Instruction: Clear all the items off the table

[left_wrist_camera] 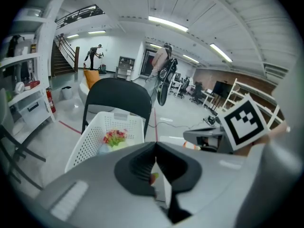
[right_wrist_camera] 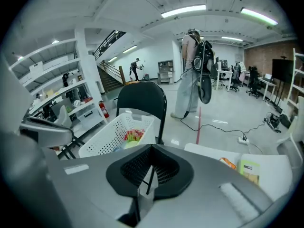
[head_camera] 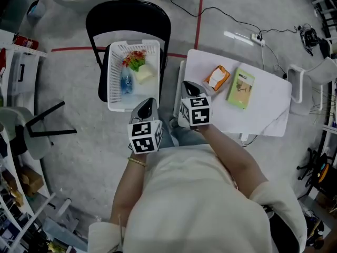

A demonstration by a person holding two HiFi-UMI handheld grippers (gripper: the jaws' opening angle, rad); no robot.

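On the seat of a black folding chair (head_camera: pixel 126 16) stands a white perforated basket (head_camera: pixel 112 78), and everything else sits to its right. Inside the basket lie a red-and-green packet (head_camera: pixel 135 59) at the far end, a small water bottle (head_camera: pixel 126 81) along the left wall and a pale yellow item (head_camera: pixel 145 74) beside the bottle. Over the basket's near right corner hangs the left hand-held gripper (head_camera: pixel 149 101), its jaws clenched together with nothing between them. Just right of the basket, across a narrow strip of floor, the right hand-held gripper (head_camera: pixel 188 85) is also clenched and empty, above the left edge of the white worktop (head_camera: pixel 268 107). Further right of the basket an orange packet (head_camera: pixel 217 78) lies flat on the worktop, and just beyond it, furthest from the basket, lies a green box (head_camera: pixel 240 88), close to the packet but not touching it.
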